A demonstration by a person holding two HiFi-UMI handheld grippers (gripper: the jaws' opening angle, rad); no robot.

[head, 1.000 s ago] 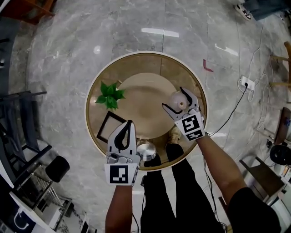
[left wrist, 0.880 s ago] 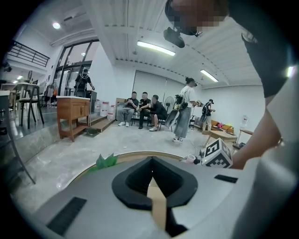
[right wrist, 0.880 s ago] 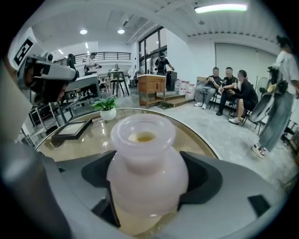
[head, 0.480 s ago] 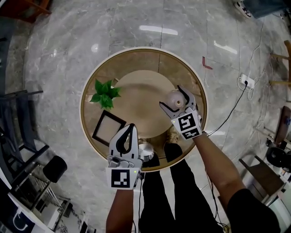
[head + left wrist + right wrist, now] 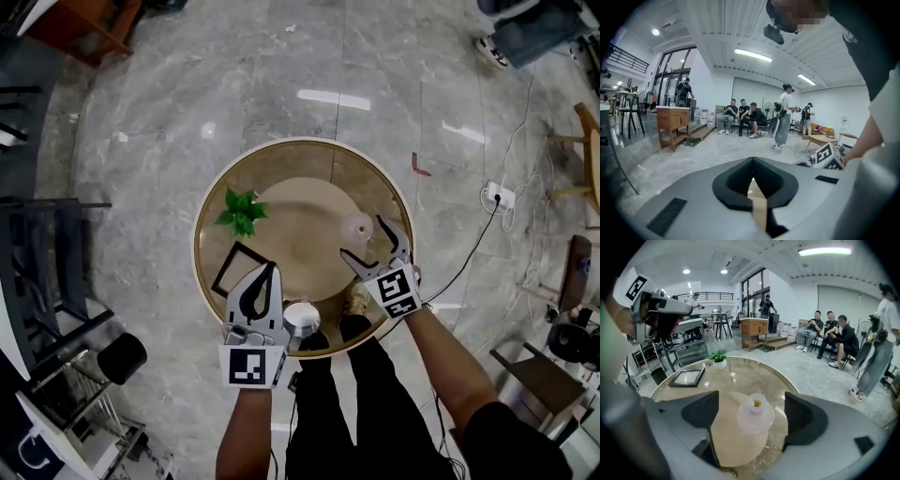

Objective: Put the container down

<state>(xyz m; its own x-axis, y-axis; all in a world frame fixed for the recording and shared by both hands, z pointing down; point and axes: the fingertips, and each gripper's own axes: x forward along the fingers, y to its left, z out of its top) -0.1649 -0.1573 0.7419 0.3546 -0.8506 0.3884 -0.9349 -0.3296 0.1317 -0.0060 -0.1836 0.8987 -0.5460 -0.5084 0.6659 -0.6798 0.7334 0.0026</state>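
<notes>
Right hand-held gripper [image 5: 364, 242]: jaws spread wide. Its own view shows the container [image 5: 754, 416], a pale narrow-necked bottle, upright between the jaws with a clear gap on each side and touching neither. The head view places the container on the tabletop [image 5: 300, 159], right of centre and short of the right edge, at the gripper's fingertips. That view alone does not settle whether there is contact.

Left hand-held gripper [image 5: 267, 277]: jaws pressed together with nothing between them, as its own view confirms. That view looks out level across the room at seated and standing people and takes in none of the tabletop. Only the head view shows this gripper over the near edge, left of the right one.

Other items, all well apart from the container:
- Plant [image 5: 241, 211], towards the left edge.
- Frame [image 5: 234, 272], lying flat at the near-left edge.
- Round pale object [image 5: 302, 319], at the near edge just beside the left gripper. It shows in the head view only, and I cannot tell what it is.
</notes>
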